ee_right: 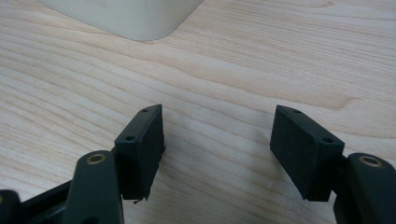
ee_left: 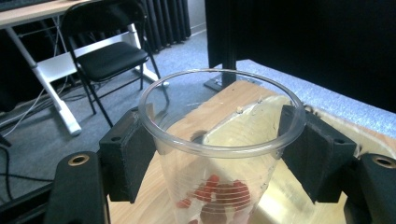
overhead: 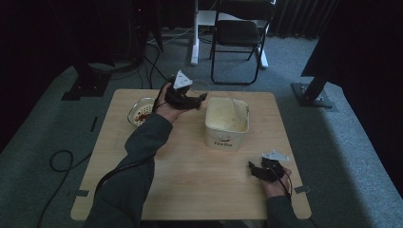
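Beside cream bin (overhead: 227,124), left tool (ee_left: 217,140) clamps clear cup (ee_left: 219,149) (red bits inside); right tool (ee_right: 217,149) wide, nothing between

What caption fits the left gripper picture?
Left gripper clamps a clear plastic cup holding red pieces beside a cream tub.

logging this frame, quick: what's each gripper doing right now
Left gripper: shut on the clear cup, red bits in its bottom.
Right gripper: open, holding nothing, low over the table.

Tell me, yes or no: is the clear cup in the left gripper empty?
No: the clear cup, clamped between the left gripper pads, holds red pieces at its bottom.
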`<state>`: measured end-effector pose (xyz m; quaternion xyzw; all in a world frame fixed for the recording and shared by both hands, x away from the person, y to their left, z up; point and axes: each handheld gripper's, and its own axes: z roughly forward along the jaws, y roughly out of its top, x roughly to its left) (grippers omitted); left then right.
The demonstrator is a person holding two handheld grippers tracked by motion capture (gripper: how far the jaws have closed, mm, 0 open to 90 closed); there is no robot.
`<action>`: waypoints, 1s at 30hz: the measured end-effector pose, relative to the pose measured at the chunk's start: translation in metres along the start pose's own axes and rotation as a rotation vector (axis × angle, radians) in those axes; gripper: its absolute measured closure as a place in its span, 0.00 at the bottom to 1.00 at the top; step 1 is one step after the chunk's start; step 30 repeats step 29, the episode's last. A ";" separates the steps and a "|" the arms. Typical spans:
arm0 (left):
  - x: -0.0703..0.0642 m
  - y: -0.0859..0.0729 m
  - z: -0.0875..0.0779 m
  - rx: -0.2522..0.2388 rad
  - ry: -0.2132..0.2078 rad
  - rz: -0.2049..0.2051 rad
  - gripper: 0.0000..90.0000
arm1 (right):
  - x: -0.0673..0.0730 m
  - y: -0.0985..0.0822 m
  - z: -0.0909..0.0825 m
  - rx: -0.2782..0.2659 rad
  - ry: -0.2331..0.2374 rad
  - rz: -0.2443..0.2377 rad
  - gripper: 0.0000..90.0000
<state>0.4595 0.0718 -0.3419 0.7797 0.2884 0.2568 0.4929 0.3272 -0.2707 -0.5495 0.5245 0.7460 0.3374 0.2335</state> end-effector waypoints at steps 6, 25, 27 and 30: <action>-0.021 0.009 0.026 -0.002 -0.046 0.002 0.32 | 0.000 0.000 0.000 -0.002 -0.001 -0.005 0.38; -0.022 -0.001 0.040 0.023 -0.088 -0.042 0.15 | 0.001 -0.001 -0.001 0.002 -0.001 0.001 0.36; -0.018 -0.003 0.029 0.004 -0.087 -0.046 0.15 | 0.001 -0.001 -0.001 0.002 -0.001 0.002 0.36; -0.013 -0.005 0.019 -0.005 -0.077 -0.050 0.16 | 0.002 0.000 0.000 0.005 0.001 -0.001 0.34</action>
